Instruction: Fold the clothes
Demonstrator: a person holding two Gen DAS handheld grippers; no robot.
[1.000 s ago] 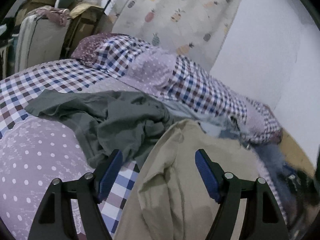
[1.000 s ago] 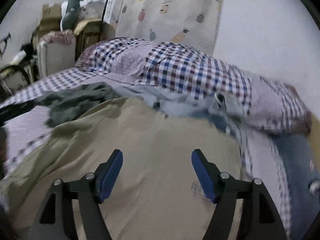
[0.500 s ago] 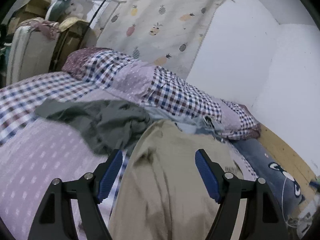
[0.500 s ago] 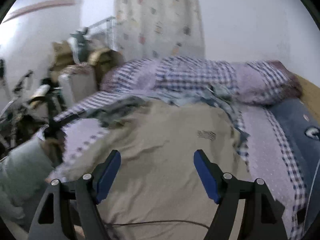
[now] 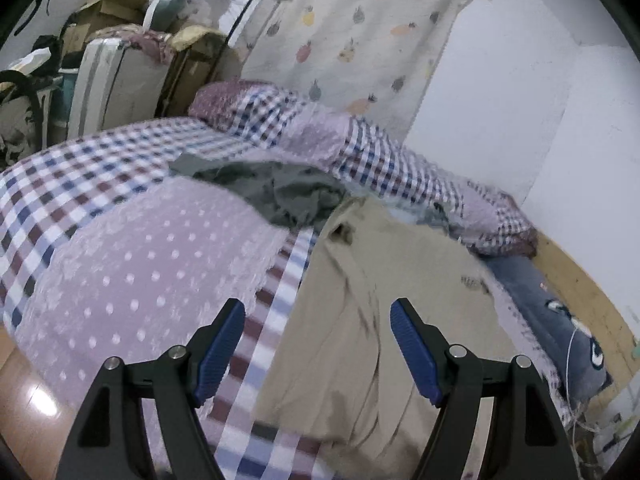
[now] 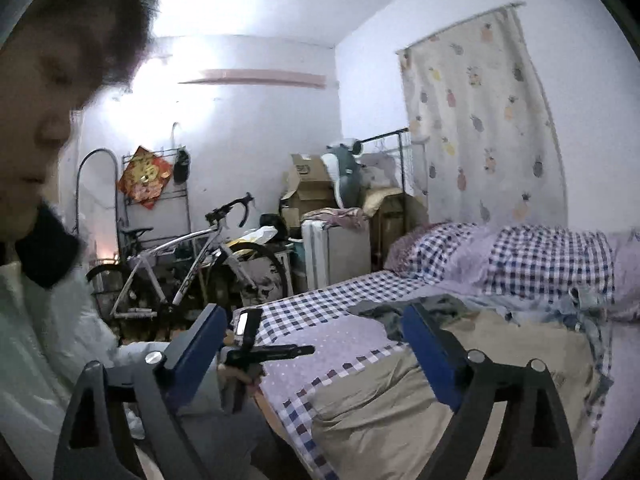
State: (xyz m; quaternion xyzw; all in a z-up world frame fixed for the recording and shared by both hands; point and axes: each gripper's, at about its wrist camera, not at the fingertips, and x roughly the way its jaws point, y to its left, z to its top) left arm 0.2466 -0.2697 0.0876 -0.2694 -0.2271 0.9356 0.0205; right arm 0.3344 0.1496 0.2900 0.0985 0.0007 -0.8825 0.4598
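**Beige garment spread on the bed, both grippers empty**

The beige garment (image 5: 384,320) lies spread across the near part of the bed (image 5: 132,276), its lower edge at the mattress rim. A crumpled grey-green garment (image 5: 280,188) sits just beyond its top end, touching it, and a pale blue garment (image 6: 576,312) lies bunched against the checked pillows (image 5: 384,160) at the wall side.

The left gripper (image 5: 318,340) hangs above the beige garment's left edge, blue pads wide apart and nothing between them. The right gripper (image 6: 312,340) is raised and turned toward the room, jaws likewise spread wide and empty.

Behind stand a bicycle (image 6: 192,264), stacked cardboard boxes (image 6: 308,184) and a fruit-print curtain (image 6: 480,120). The person's pale sleeve (image 6: 44,352) fills the left of the right wrist view.
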